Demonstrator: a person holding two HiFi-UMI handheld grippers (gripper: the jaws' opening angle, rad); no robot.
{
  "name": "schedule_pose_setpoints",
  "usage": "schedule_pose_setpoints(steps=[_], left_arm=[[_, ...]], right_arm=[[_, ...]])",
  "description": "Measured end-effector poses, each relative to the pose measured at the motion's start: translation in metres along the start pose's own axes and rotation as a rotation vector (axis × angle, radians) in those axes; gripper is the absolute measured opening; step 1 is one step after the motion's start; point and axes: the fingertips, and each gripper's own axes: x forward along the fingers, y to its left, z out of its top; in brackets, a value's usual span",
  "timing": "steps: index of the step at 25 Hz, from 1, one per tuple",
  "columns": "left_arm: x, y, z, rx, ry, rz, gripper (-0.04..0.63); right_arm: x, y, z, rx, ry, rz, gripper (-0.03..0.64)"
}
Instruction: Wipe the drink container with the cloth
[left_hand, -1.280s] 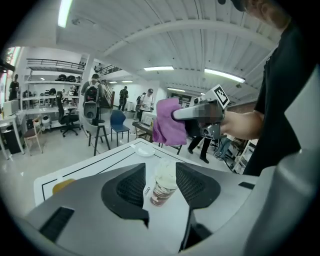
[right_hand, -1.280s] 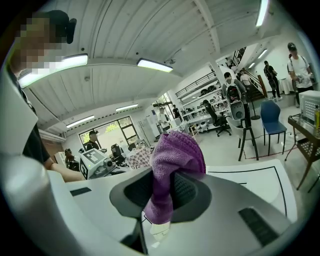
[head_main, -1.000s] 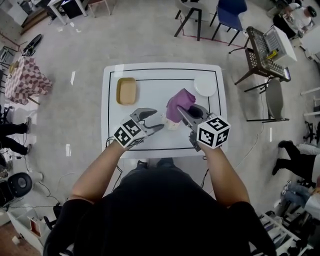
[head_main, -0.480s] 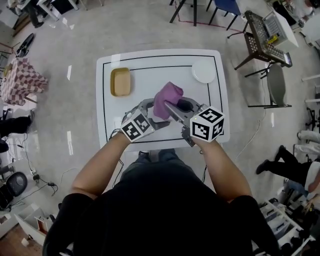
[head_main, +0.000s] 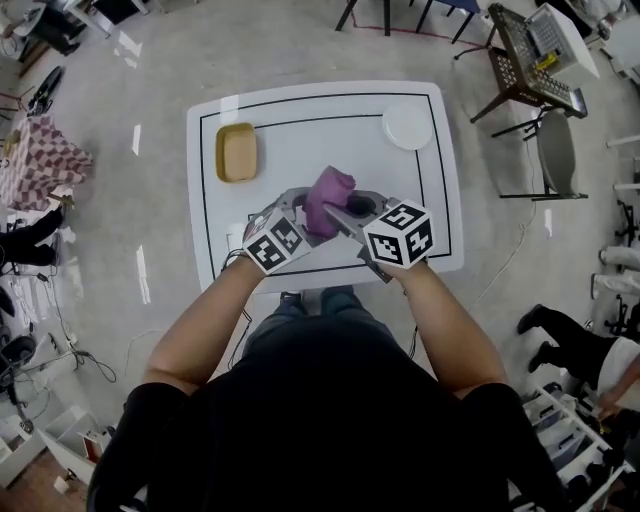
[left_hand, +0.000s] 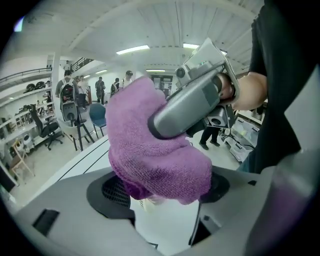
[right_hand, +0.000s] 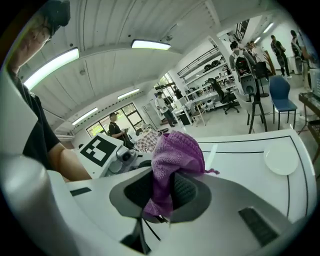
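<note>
Container (left_hand: 167, 227): white, upright between the left tool's jaws, over the table's near half, its top under the cloth.
Cloth (left_hand: 150, 150): purple, bunched, draped over the container's top.
Right tool (right_hand: 162, 192): clamped tight on the cloth.
Left tool (left_hand: 162, 200): jaws wide and closing, container between them, a gap showing at one side.
Table (head_main: 300, 130): white; yellow tray (head_main: 237, 152) and white disc (head_main: 407, 126) far side.
</note>
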Motion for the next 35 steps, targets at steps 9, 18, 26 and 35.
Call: schedule_pose_setpoints(steps=[9,18,26,35], left_arm=[[0.001,-0.001,-0.002,0.002,0.020,-0.009,0.377],[0.003,-0.007,0.001,0.016,0.020,-0.019,0.377],[-0.013,-0.018,0.020,-0.004,-0.028,-0.035,0.379],[-0.003,-0.009,0.050,-0.007,0.036,0.006,0.313]], right_arm=[[-0.035,-0.046,-0.023,-0.034,0.031,-0.142,0.094],[-0.081,-0.078,-0.045,0.023,0.013,-0.281,0.092],[-0.125,-0.055,-0.071,0.076,-0.093,-0.383,0.092],[-0.098,0.005,-0.128,-0.096,-0.078,-0.438,0.092]])
